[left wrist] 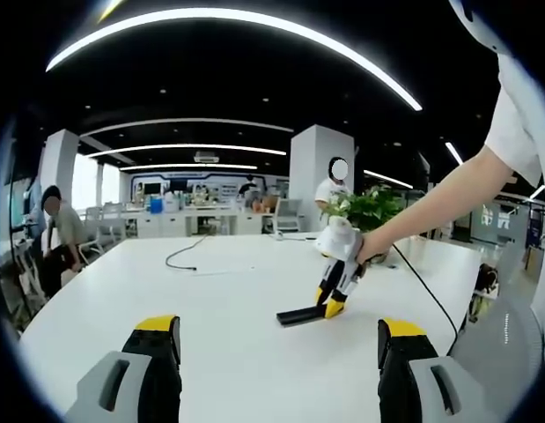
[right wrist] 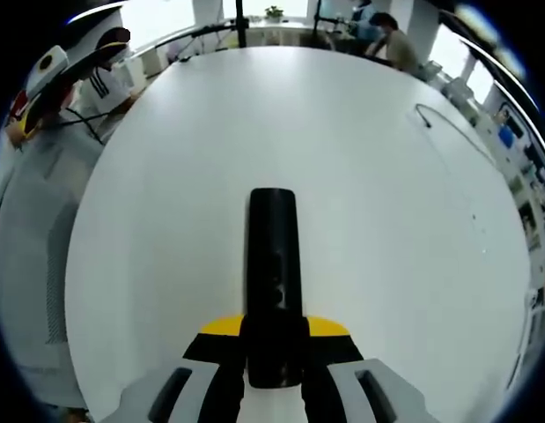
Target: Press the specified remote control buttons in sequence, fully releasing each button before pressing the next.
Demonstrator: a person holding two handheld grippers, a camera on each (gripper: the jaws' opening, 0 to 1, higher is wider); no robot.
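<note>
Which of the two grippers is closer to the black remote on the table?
Right. The right gripper is on the remote, jaws around it; the left gripper hangs back across the table, open.

remote [right wrist: 273, 273] | black, slim | flat on white table [right wrist: 386, 220] | between right gripper's jaws

My left gripper [left wrist: 279, 348] has black fingers with yellow caps on grey bodies. Ahead of it the table [left wrist: 228, 291] is plain white, and on it lies a black remote control [left wrist: 300, 315]. My right gripper [left wrist: 332, 304], which I see from the left gripper view, is white with black and yellow tips. Beyond it stands a green plant [left wrist: 371, 208]. A thin black cable [left wrist: 186, 251] crosses the far white surface. In my right gripper view the remote is glossy black between yellow-tipped black jaws.
</note>
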